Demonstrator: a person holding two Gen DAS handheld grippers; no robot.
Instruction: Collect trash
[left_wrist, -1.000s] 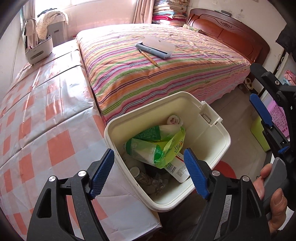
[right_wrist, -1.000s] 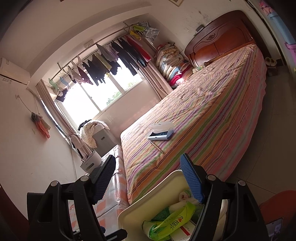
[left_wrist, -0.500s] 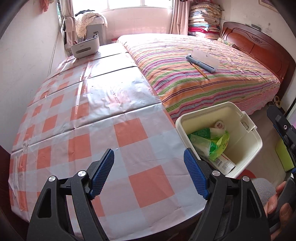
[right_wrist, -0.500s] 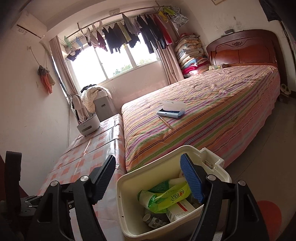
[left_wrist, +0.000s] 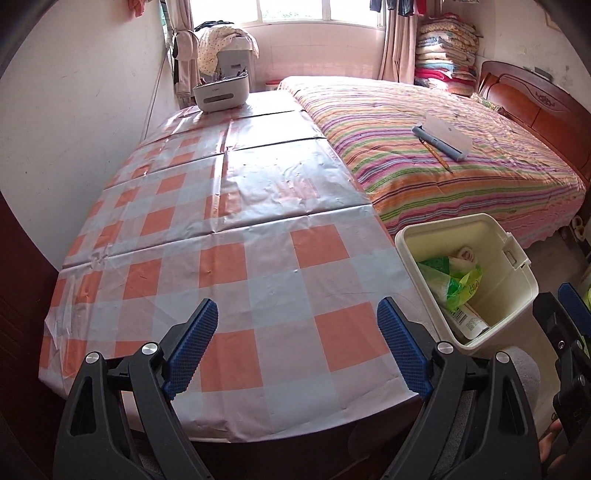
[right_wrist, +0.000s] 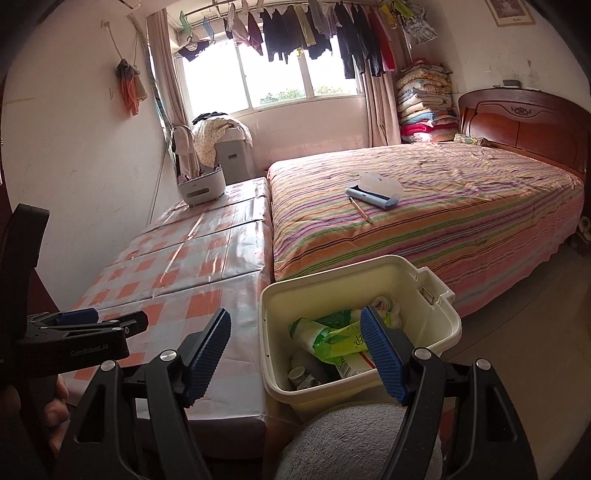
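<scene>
Both grippers empty, trash bin beside the table

Left gripper, jaws just widened, spans bare checkered tablecloth; bin sits right of it. Right gripper gapes over upright bin, hiding some trash.

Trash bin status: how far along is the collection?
Done: the bin beside the table already holds a green bag, a carton and small bottles. In hand: nothing; left gripper, whose jaws have just been opening, and right gripper are both empty. Left: the checkered table shows no loose trash; only a pencil and case lie on the bed.
</scene>
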